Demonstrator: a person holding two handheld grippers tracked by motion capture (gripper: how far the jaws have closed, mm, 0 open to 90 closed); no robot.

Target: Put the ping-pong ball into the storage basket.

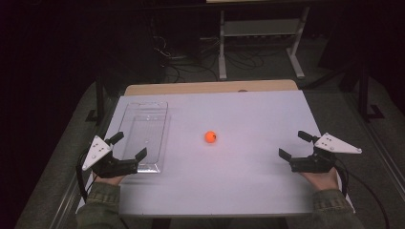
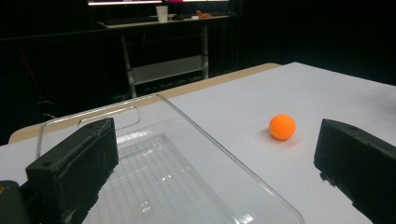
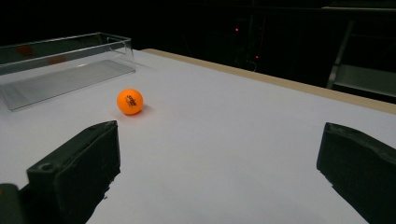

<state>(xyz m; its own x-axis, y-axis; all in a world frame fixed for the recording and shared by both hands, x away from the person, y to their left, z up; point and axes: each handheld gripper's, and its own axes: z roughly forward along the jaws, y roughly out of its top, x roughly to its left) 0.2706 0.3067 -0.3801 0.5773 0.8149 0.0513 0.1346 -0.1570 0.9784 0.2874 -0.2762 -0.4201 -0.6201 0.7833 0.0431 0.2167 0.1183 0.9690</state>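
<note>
Here the orange ball lies alone near the middle of the white worktop, touching nothing. Both grippers wait at the near edge with their jaws spread wide and empty.

In the high view, the ball sits at about 1 o'clock from the left gripper and at about 10 o'clock from the right gripper. The two gaps look much alike, so neither hand is plainly the nearer one. The clear tray runs lengthwise from 6 to 12 o'clock on the left part of the worktop. Its near end lies between the left gripper's jaws, just under them. The ball is well apart from the tray, off its right long wall at 3 o'clock.

In the left gripper view, the ball shows ahead and to the right, near the right jaw, with the tray directly beneath and in front. In the right gripper view, the ball shows ahead and left, above the left jaw, with bare worktop between, and the tray lies beyond it.

Judging from this, the right gripper has the cleaner line: an open run toward 10 o'clock. The left would have to swing right, clear of the tray wall. Being round, the ball offers no long axis to align with, though it may roll if nudged.
</note>
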